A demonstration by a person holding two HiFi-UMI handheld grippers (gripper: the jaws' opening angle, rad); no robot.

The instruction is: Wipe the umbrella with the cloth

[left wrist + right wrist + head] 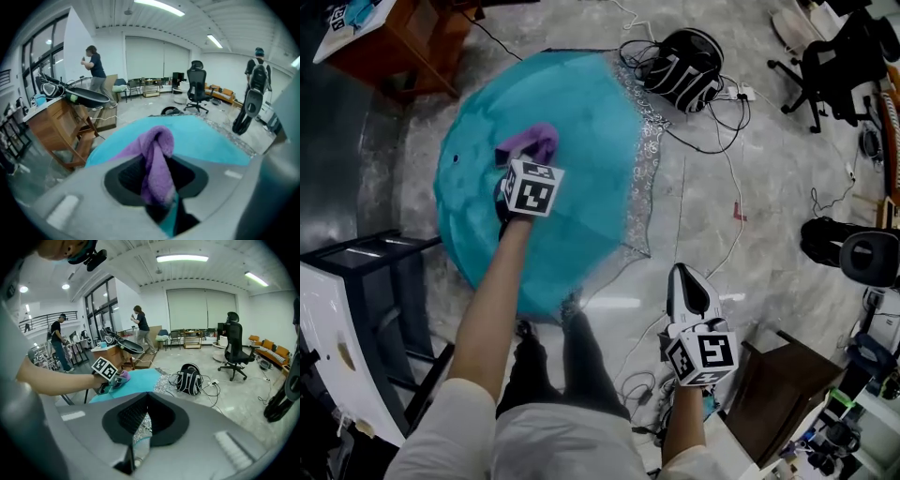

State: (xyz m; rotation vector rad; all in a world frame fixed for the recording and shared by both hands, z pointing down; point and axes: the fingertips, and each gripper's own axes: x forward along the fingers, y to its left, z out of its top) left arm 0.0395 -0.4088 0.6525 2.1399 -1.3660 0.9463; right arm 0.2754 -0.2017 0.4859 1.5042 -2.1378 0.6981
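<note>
An open teal umbrella [581, 122] with a silver lace rim lies on the marble floor. My left gripper [528, 157] rests on top of its canopy, shut on a purple cloth [532, 142] that stands bunched between the jaws [157, 159] over the teal canopy [201, 136]. My right gripper [680, 274] is at the umbrella's near right rim. A strip of the lace rim [143, 425] is pinched between its jaws, so it is shut on the rim. The right gripper view also shows the left gripper [112, 378] and the cloth [123, 376] on the canopy [140, 380].
A black backpack [684, 67] and tangled cables lie just beyond the umbrella. A wooden table [403, 42] stands at the far left, a black rack [375, 281] at the near left, an office chair [834, 66] at the far right. A person [96, 70] stands behind.
</note>
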